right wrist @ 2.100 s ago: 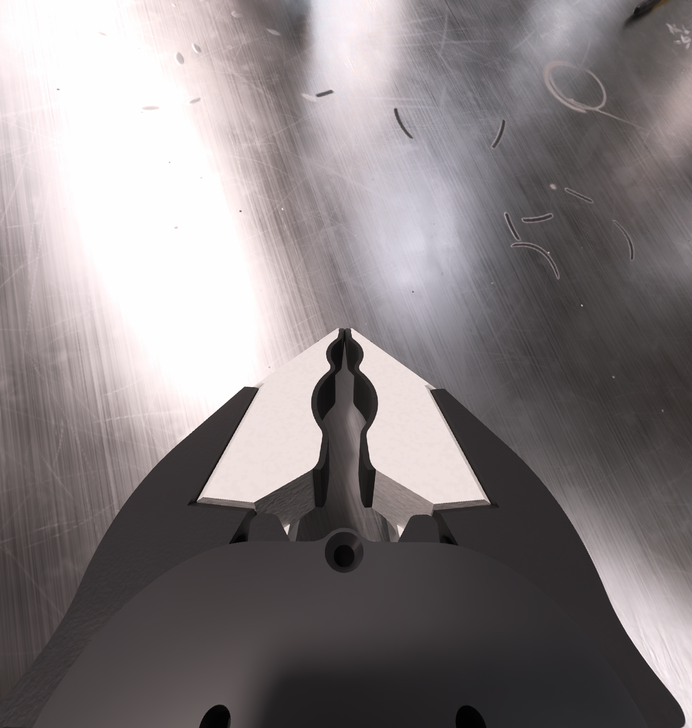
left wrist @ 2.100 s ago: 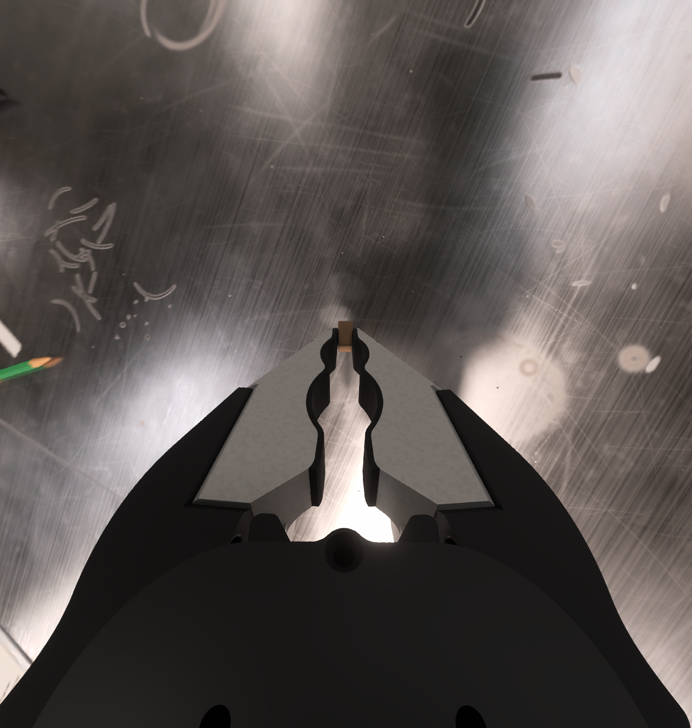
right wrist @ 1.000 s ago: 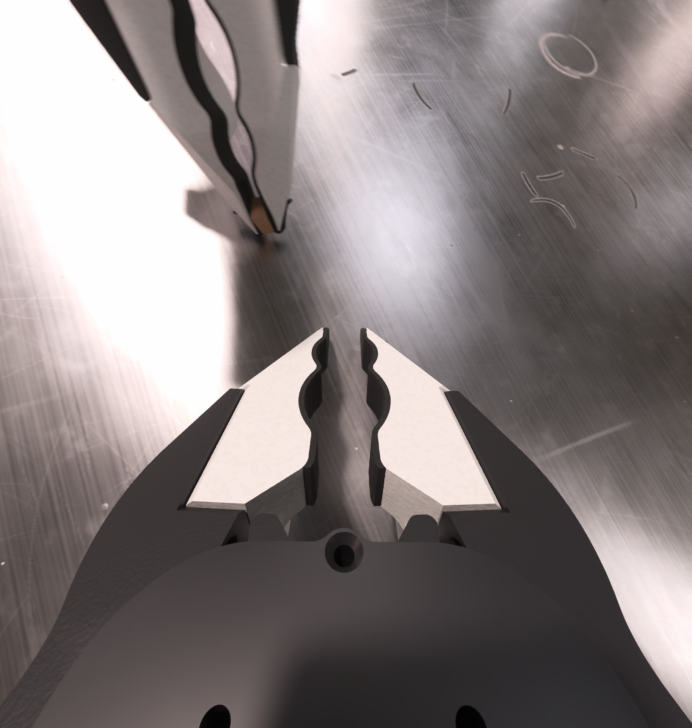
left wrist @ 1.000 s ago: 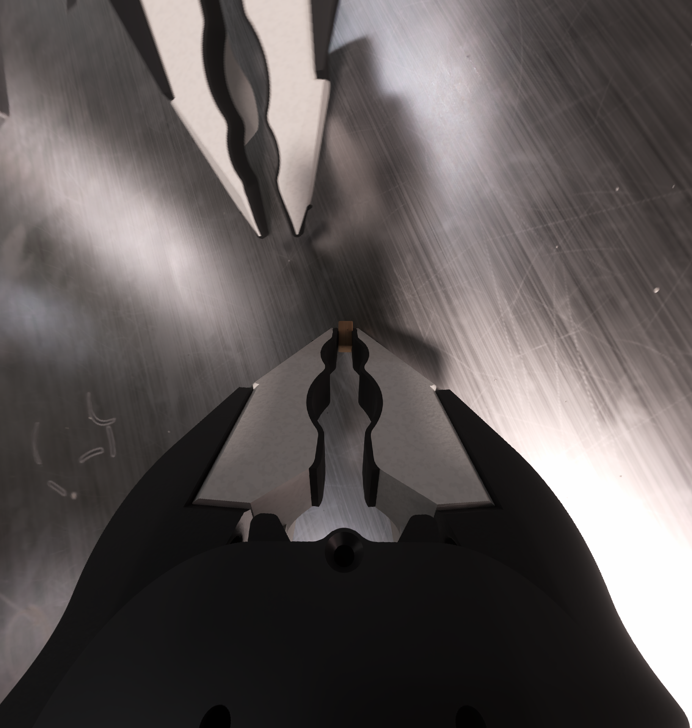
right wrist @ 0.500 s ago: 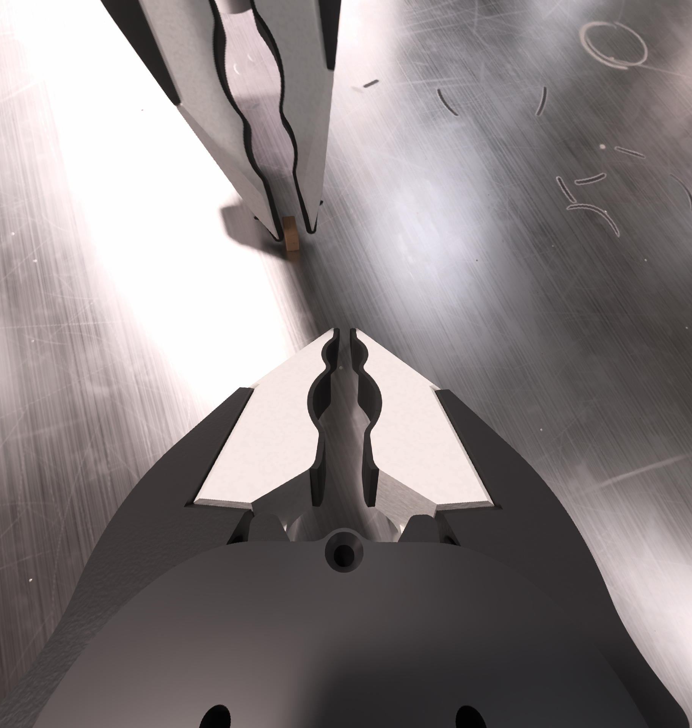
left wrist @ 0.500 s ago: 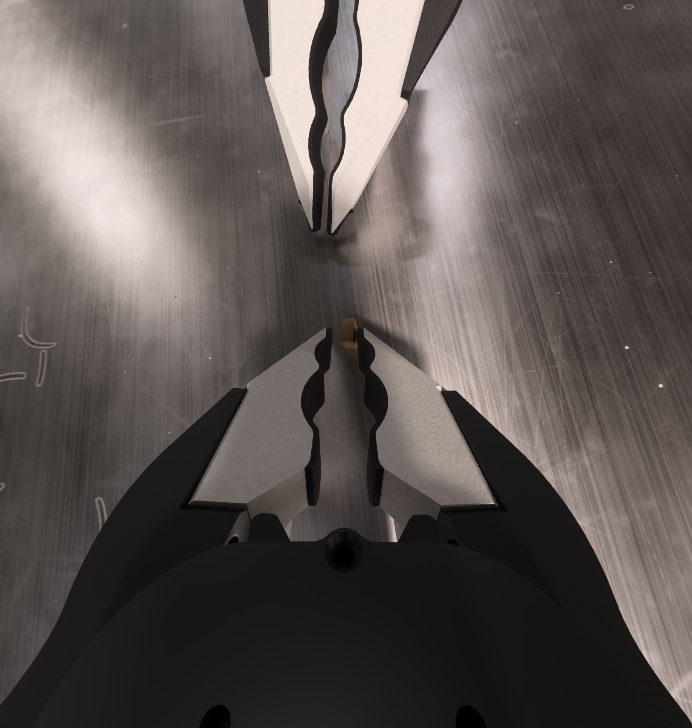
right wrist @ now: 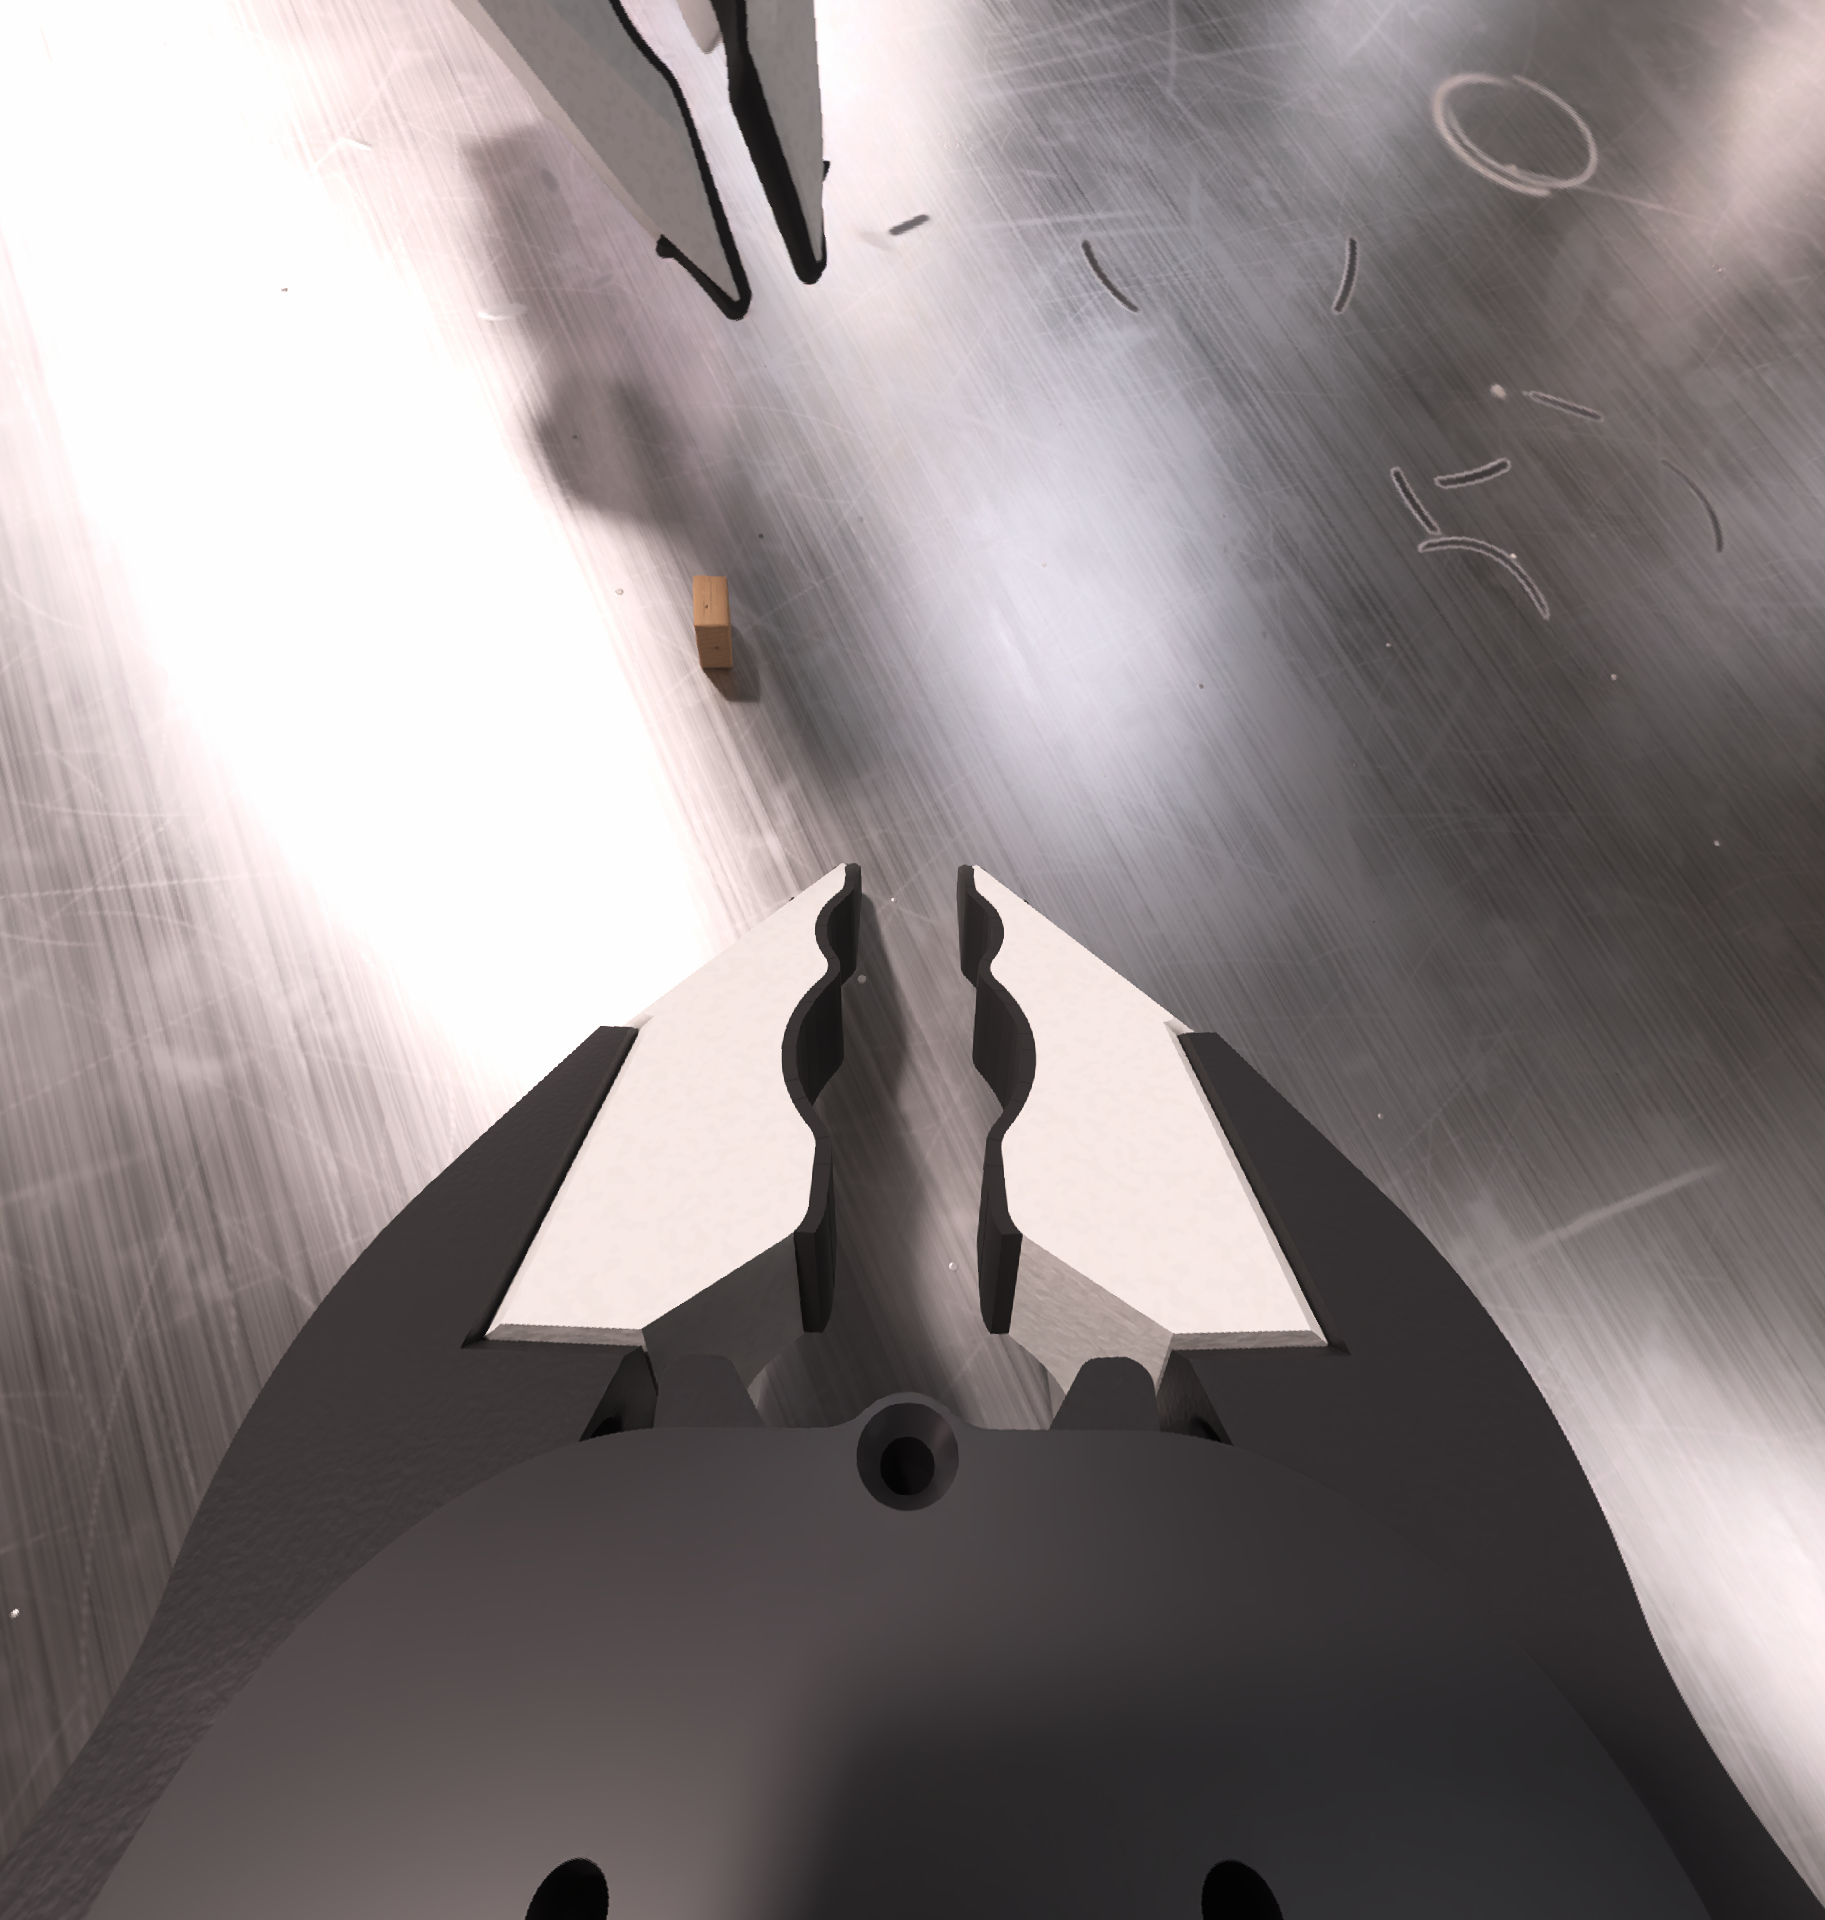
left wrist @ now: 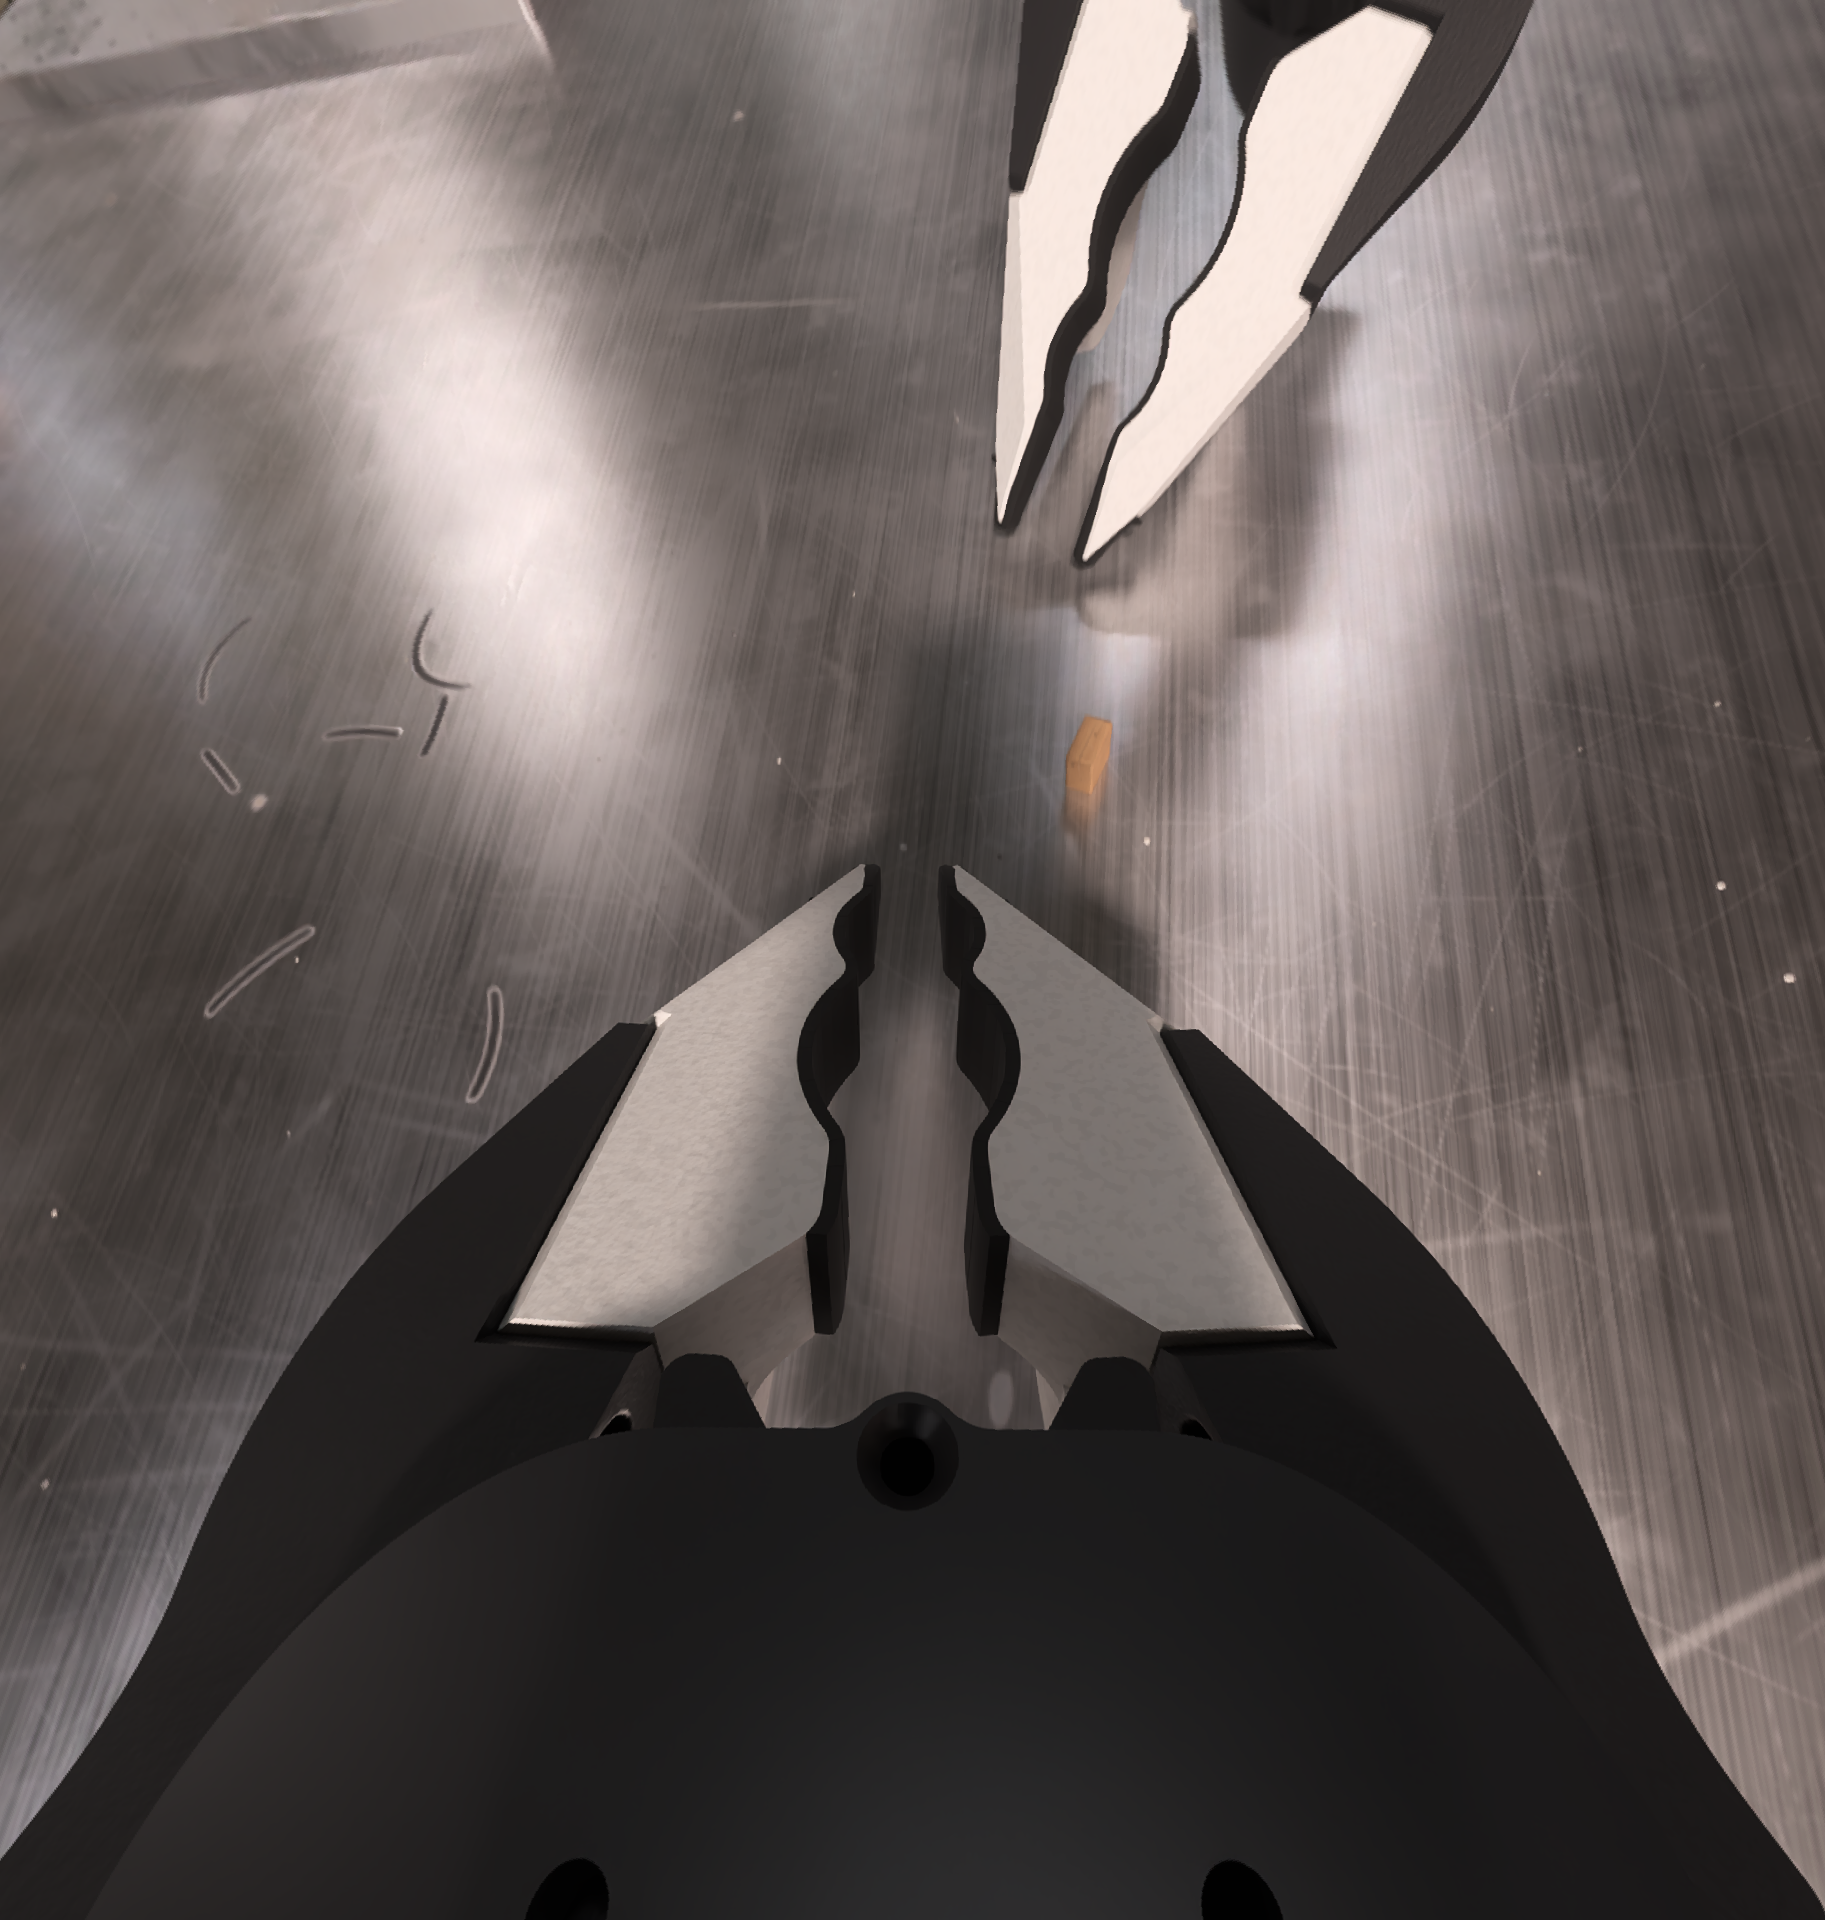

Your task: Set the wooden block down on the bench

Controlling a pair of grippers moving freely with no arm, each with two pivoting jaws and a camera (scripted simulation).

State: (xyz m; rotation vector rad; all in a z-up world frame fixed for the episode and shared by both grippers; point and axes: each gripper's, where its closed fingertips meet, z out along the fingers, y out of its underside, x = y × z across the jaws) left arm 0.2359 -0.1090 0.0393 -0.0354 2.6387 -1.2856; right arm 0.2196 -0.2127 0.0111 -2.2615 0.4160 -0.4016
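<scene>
The brushed-metal surface (left wrist: 368, 312) is scratched, glaring and strewn with curled shavings (left wrist: 430, 675); a pale slab (left wrist: 264, 52) lies far beyond the wooden block (left wrist: 1088, 755). The left tongs (left wrist: 906, 873) and right tongs (right wrist: 906, 873) both stand parted and empty, one on each side of the block and clear of it. The block stands free on the surface between them. Being tiny and seemingly upright on a narrow face, it could topple or skid if either tip brushed it while pulling away.
</scene>
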